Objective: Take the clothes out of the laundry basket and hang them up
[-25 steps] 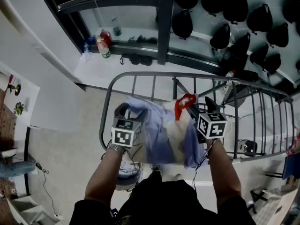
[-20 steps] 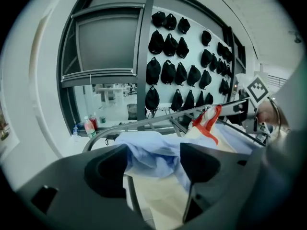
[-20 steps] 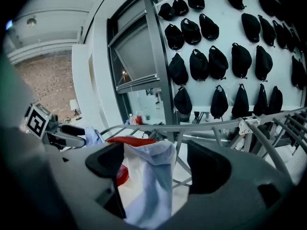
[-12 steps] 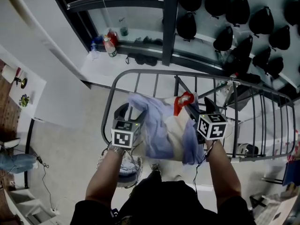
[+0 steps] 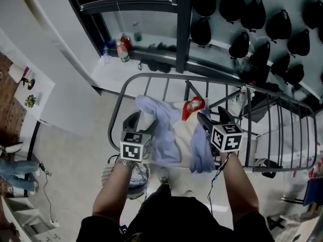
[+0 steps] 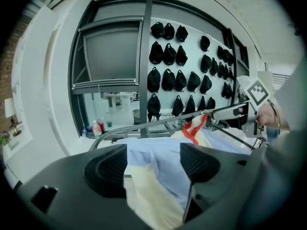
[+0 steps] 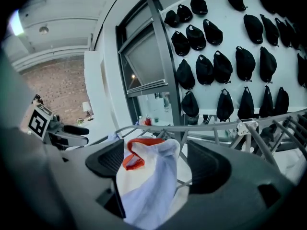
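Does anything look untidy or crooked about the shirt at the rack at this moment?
Yes. The shirt hangs bunched and twisted between the left tongs and the right tongs, not spread flat on the rack. Its red collar is folded over toward the right side.

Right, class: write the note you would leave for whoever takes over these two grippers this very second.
Left gripper: shut on the blue-and-cream garment, cloth bunched between its jaws.
Right gripper: shut on the same garment, by its red collar.
Garment is held spread above the grey drying rack, not yet draped, I think.
Laundry basket stands on the floor below the left arm, contents unclear.
Left to do: drape garment over a rail, release, go to the basket.
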`<state>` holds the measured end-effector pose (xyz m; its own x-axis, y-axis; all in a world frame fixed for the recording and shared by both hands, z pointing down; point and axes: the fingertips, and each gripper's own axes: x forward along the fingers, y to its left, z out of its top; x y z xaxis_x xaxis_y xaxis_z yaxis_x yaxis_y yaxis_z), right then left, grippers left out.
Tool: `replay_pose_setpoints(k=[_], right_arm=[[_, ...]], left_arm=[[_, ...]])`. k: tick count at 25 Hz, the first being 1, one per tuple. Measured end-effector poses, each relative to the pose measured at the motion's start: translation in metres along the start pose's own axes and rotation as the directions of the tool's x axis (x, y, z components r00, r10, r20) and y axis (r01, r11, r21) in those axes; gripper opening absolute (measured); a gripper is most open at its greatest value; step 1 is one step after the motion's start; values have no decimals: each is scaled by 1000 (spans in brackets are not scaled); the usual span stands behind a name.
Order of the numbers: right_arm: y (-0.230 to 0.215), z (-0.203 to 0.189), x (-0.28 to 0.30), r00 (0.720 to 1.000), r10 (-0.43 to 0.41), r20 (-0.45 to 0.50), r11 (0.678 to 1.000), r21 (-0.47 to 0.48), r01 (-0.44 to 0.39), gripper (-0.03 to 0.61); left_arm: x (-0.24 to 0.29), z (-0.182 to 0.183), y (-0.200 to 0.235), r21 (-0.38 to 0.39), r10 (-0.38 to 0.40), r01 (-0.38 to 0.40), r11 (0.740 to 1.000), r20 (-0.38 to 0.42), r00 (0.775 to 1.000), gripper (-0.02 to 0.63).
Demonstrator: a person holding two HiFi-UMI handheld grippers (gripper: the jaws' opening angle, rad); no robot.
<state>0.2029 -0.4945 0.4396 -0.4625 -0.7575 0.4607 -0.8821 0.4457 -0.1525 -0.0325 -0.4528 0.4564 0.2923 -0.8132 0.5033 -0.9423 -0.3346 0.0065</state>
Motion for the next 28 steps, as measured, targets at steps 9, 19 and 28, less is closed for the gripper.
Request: replay_pose_setpoints(k=[9,19,28], right_arm=[[-14,-15,-40,999,35,14,999,27,-36,419],[6,-4,-98,985,142,94,990,-28,-140,419],[34,8,-156,951,253,176,967,-87,-241,400]], left_arm=[[-23,3,-48,3,10,-10,1000,28,1000,316],[-67,4,-97,-13,41,-40,999,82,996,316],[-126,9,-136,-24,97,-94,995,156,983,315]])
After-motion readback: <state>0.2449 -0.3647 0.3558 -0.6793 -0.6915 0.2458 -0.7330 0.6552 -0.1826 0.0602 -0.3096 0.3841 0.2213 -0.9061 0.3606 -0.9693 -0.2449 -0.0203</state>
